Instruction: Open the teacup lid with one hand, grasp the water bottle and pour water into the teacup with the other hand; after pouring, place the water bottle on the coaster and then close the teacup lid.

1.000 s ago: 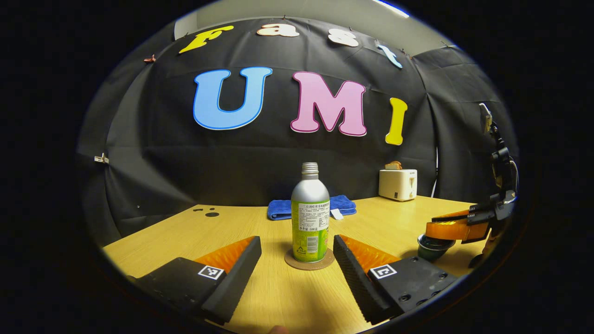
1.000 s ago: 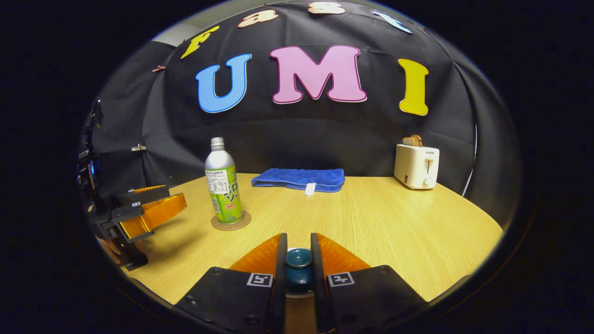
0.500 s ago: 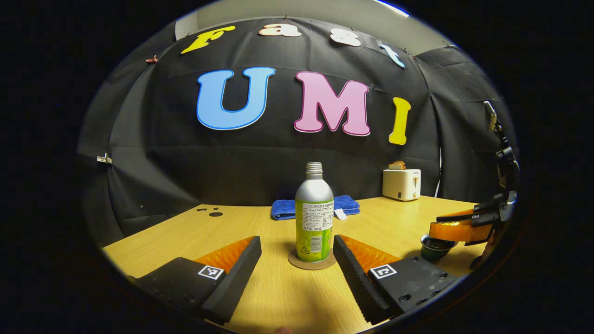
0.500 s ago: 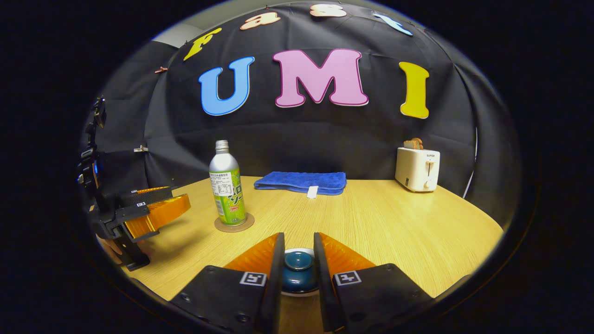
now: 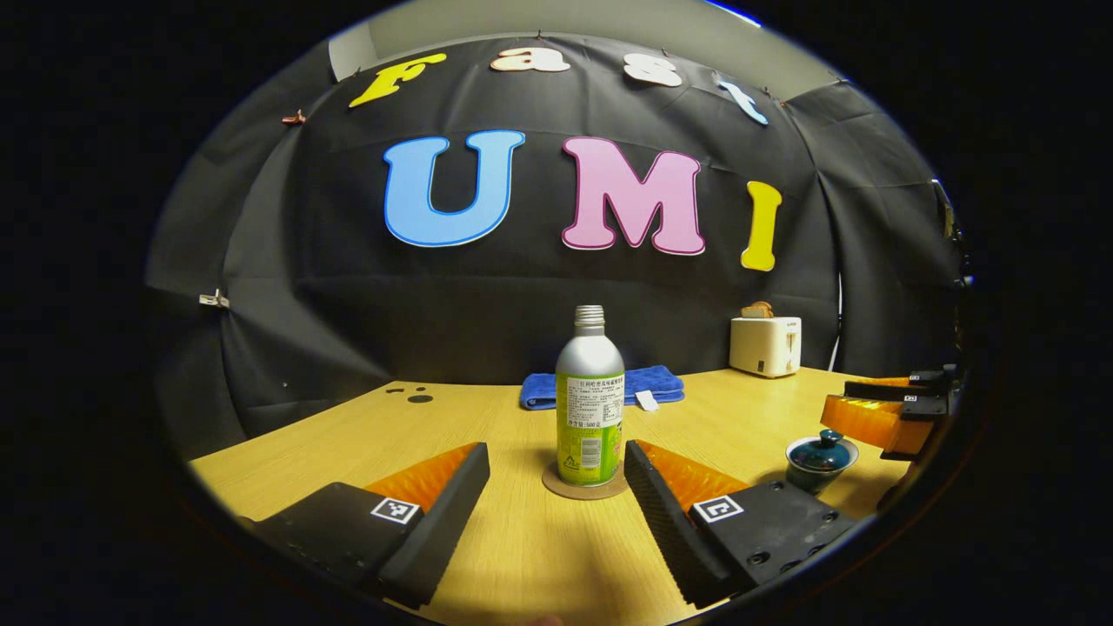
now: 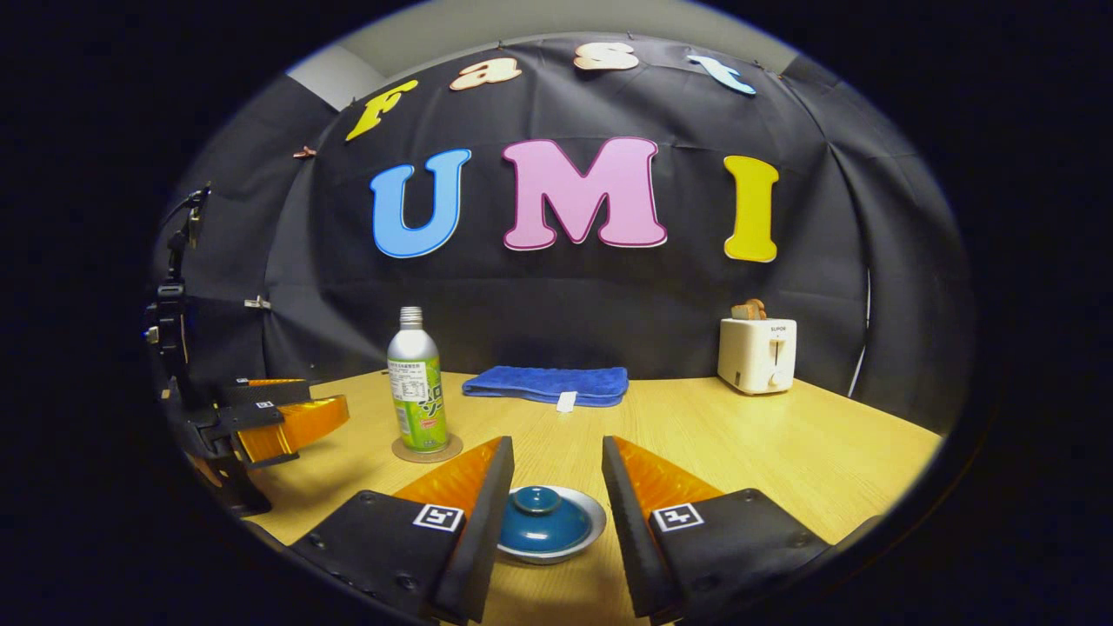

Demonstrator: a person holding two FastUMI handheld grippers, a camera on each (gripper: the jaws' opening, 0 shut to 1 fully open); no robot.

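Note:
A silver bottle with a green label (image 5: 589, 400) stands upright on a round cork coaster (image 5: 584, 487), also seen as the bottle (image 6: 417, 396) on the coaster (image 6: 426, 450) in the right gripper view. My left gripper (image 5: 556, 465) is open, just short of the bottle, one finger on each side. The teal teacup (image 6: 544, 525) sits with its lid (image 6: 537, 500) on, between the spread fingers of my open right gripper (image 6: 553, 465). In the left gripper view the teacup (image 5: 821, 459) stands at the right, below the right gripper (image 5: 883, 409). The left gripper (image 6: 269, 417) shows at the left.
A folded blue towel (image 6: 548, 383) lies at the back of the wooden table (image 6: 783, 443). A white toaster (image 6: 757, 353) with toast stands at the back right. A few dark spots (image 5: 410, 396) mark the table's far left corner.
My right gripper has opened, let go of the lid's knob and drawn back and up; the lid now rests on the cup. My left gripper has barely moved.

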